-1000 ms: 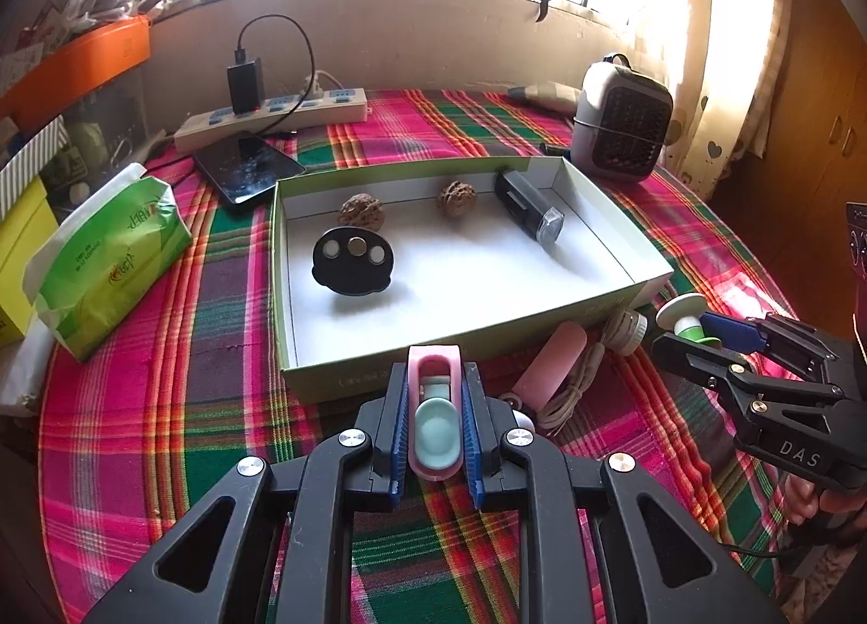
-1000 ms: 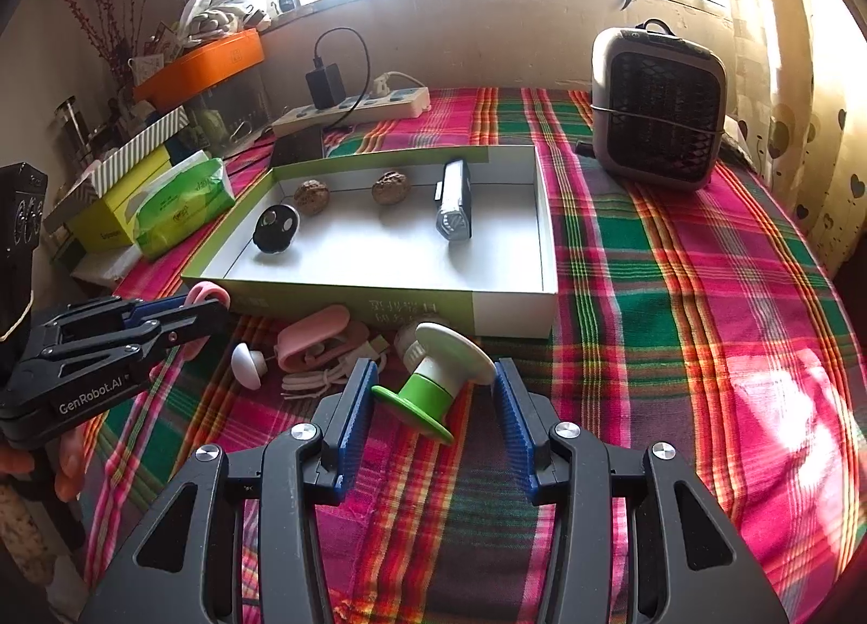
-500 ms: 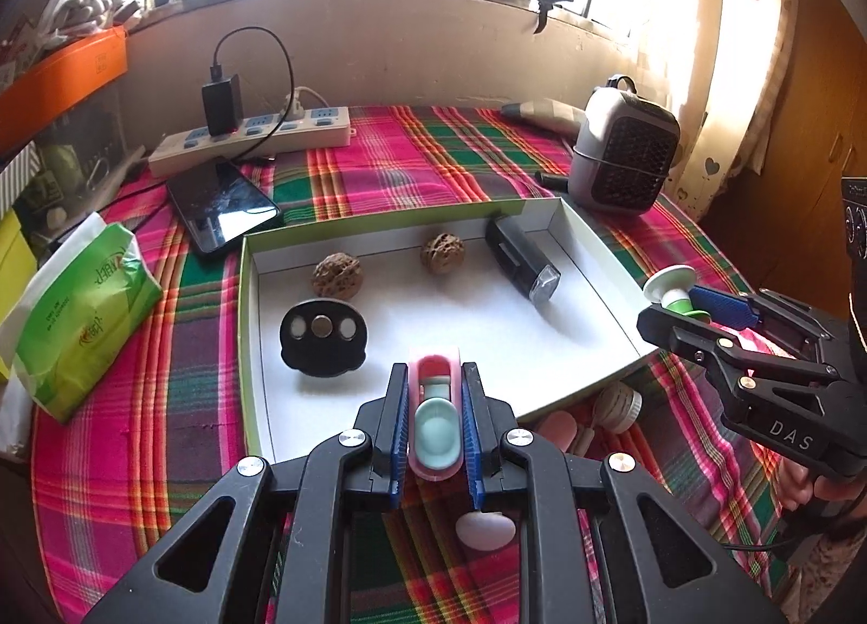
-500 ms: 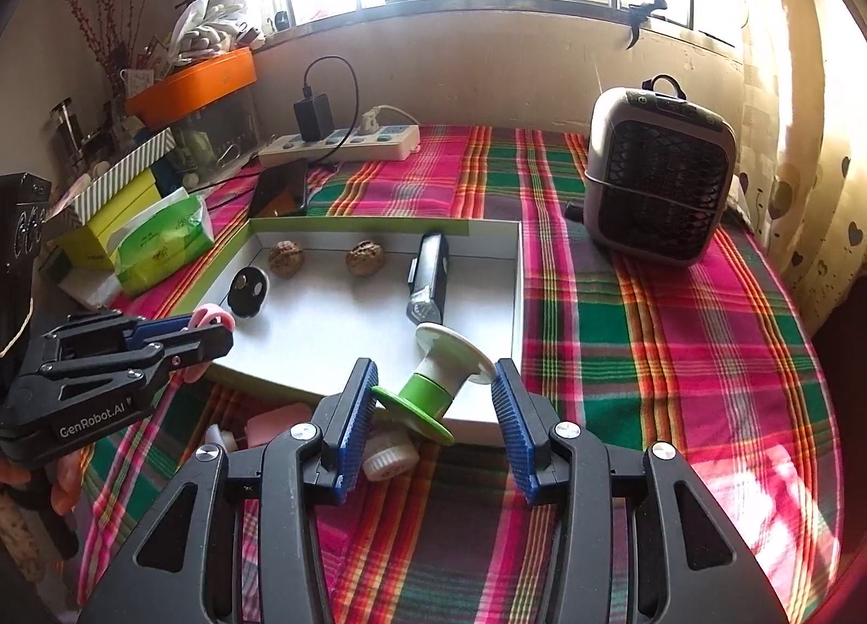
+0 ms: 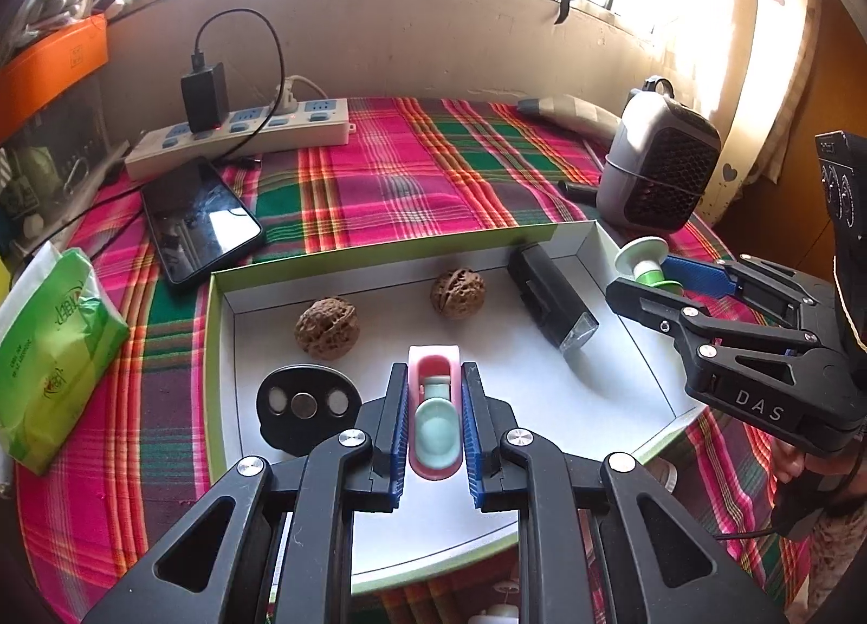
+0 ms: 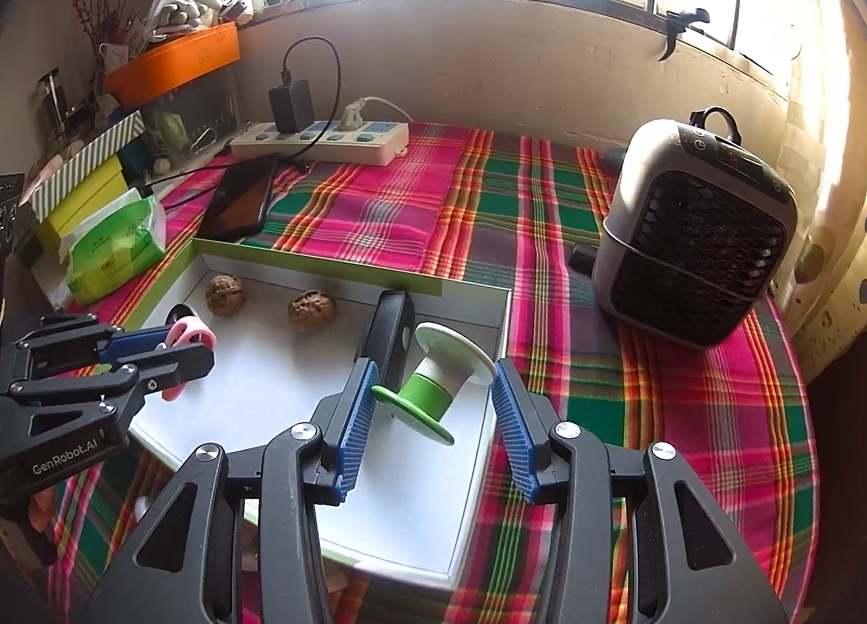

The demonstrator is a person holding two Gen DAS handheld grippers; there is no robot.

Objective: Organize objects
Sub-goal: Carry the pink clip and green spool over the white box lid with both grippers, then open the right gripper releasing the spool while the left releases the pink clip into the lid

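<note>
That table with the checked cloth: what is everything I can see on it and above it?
box: 1, green outside, white inside, mid-table
walnuts: 2, brown, in box
flashlight: 1, black, in box
oval disc: 1, black, in box
phone: 1, black, behind box
power strip: 1, white, by wall
tissue pack: 1, green, left edge
heater: 1, grey, right
pink clip: 1, in left gripper
spool: 1, green-white, in right gripper

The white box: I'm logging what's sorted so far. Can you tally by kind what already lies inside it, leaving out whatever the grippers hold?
In the white box:
Walnuts: 2
Black flashlight: 1
Black oval piece with three round discs: 1
Total: 4
</note>
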